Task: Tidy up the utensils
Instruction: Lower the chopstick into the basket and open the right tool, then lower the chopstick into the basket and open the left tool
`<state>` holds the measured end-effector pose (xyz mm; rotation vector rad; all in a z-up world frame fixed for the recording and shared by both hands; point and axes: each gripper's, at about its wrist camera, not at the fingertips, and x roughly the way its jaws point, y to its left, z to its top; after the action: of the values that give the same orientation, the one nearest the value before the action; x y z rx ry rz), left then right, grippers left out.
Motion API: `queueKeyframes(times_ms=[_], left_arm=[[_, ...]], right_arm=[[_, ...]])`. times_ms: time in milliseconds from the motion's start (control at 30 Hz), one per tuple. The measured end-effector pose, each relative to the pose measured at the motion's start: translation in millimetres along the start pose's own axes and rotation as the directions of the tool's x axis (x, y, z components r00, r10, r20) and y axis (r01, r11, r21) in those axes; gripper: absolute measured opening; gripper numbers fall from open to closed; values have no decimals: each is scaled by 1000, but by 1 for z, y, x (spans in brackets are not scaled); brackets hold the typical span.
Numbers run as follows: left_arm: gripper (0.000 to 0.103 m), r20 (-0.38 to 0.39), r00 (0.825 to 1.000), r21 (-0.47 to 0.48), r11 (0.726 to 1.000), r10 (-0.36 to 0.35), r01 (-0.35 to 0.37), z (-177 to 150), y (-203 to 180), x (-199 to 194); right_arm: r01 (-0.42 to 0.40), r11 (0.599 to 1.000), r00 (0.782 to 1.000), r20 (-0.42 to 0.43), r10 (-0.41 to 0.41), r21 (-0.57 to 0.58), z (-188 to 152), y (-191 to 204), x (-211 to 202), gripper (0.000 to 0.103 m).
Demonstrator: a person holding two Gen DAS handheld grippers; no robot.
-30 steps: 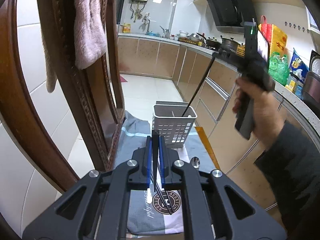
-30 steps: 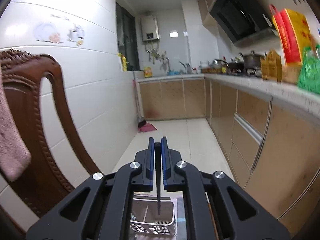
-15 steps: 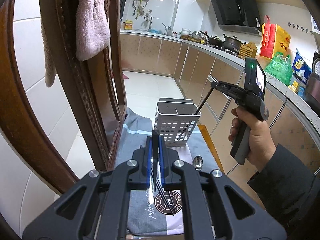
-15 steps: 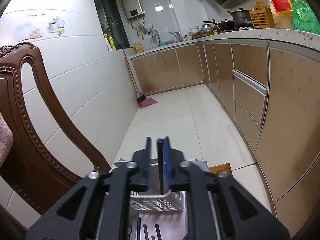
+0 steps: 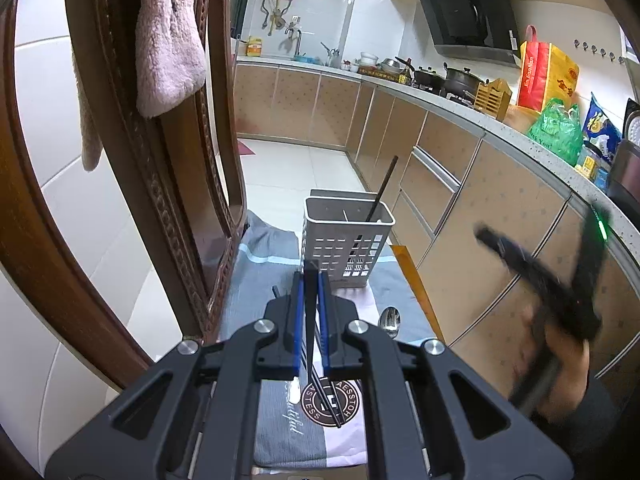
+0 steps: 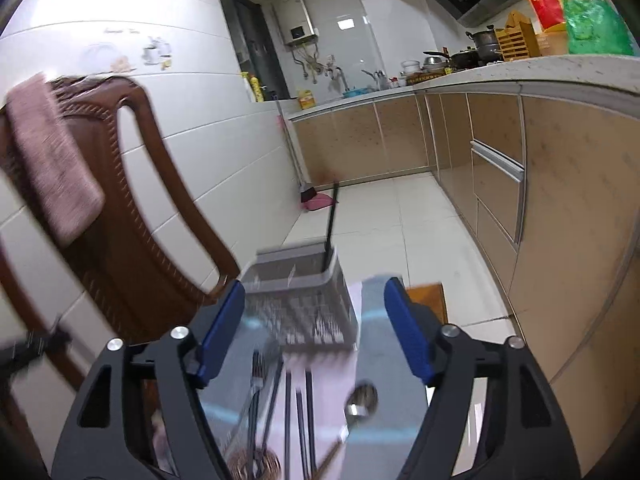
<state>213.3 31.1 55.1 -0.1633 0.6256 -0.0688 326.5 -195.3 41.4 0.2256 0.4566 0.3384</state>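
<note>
A white slotted utensil basket [image 5: 347,242] stands at the far end of a grey cloth [image 5: 264,264], with one black chopstick [image 5: 383,188] leaning in it. My left gripper [image 5: 311,280] is shut on a black chopstick [image 5: 320,364] just before the basket. My right gripper [image 6: 314,292] is open and empty, low over the cloth short of the basket [image 6: 300,296]; it shows blurred at the right of the left wrist view [image 5: 540,280]. On the cloth lie a spoon [image 6: 360,400], black chopsticks [image 6: 298,420] and a fork [image 6: 256,384].
A brown wooden chair [image 5: 132,168] with a pink towel [image 5: 166,32] stands close on the left. Kitchen cabinets [image 5: 472,216] and a crowded counter run along the right. The cloth's right edge borders a wooden board edge [image 5: 416,280]. Tiled floor lies beyond.
My right gripper has opened, left its chopstick standing in the basket, and swung down and back toward the cloth. My left gripper has stayed shut on its chopstick, nearly still.
</note>
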Motion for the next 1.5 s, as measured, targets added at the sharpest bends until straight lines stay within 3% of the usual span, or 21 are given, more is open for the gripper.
queueKeyframes(times_ms=[233,300,333,467,667,800,1000,1267,1500], left_arm=[[7,-29,1000,10,1000,12,-11,2,-10,9],[7,-34,999,8,1000,8,-8,7,-13,11],[7,-32,999,9,1000,7,-6,12,-16,13],[7,-1,1000,-3,1000,-8,8,37,-22,12],[7,101,995,3,1000,-1,1,99,-41,16],[7,139,990,-18,1000,25,-23,145,-46,37],[7,149,988,-37,999,38,-33,174,-48,81],[7,116,992,-127,992,39,-24,162,-30,151],[8,60,998,-138,990,27,-18,108,-21,195]], right_arm=[[39,998,999,-26,-37,49,-98,-35,-44,73],[82,994,994,-79,-76,75,-117,-46,-42,73],[87,993,992,-103,-79,85,-116,-50,-39,73],[57,995,998,-46,-53,85,-110,-53,-48,73],[40,997,998,-52,-36,68,-113,-54,-52,73],[36,996,998,-58,-32,77,-113,-57,-51,73],[36,995,998,-63,-30,93,-112,-62,-48,73],[24,996,997,-77,-17,91,-111,-59,-40,73],[13,995,995,-99,-3,102,-112,-59,-32,73]])
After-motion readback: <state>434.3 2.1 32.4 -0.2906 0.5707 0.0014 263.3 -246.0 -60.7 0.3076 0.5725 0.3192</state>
